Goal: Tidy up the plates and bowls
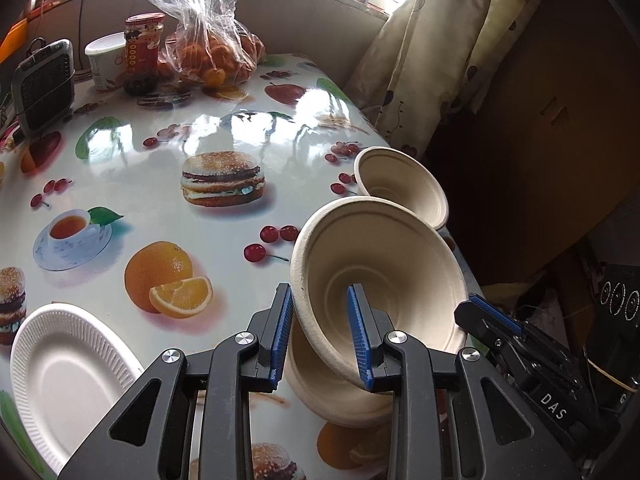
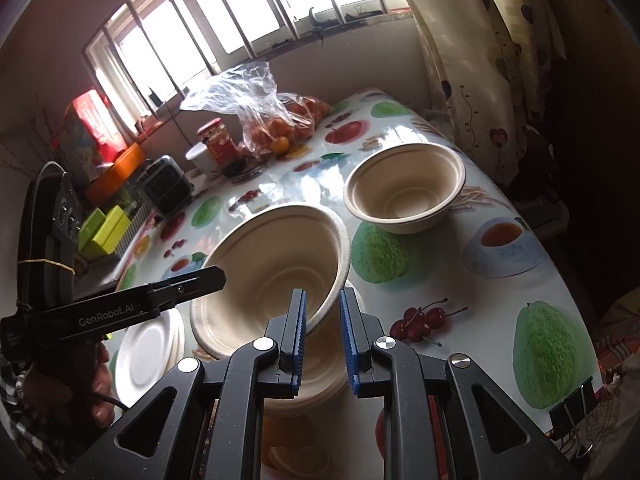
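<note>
A tan pulp bowl is tilted over another tan bowl that rests on the table. My left gripper straddles the tilted bowl's near-left rim, jaws apart, pads not pressing it. My right gripper straddles the same bowl's opposite rim, one finger inside, one outside, with a small gap. The lower bowl shows in the right wrist view. A third tan bowl stands farther along the table. White paper plates lie to the left.
The table has a glossy fruit-print cover. At the far end stand a bag of oranges, a red jar, a white cup and a small heater. Curtains hang on the right, past the table edge.
</note>
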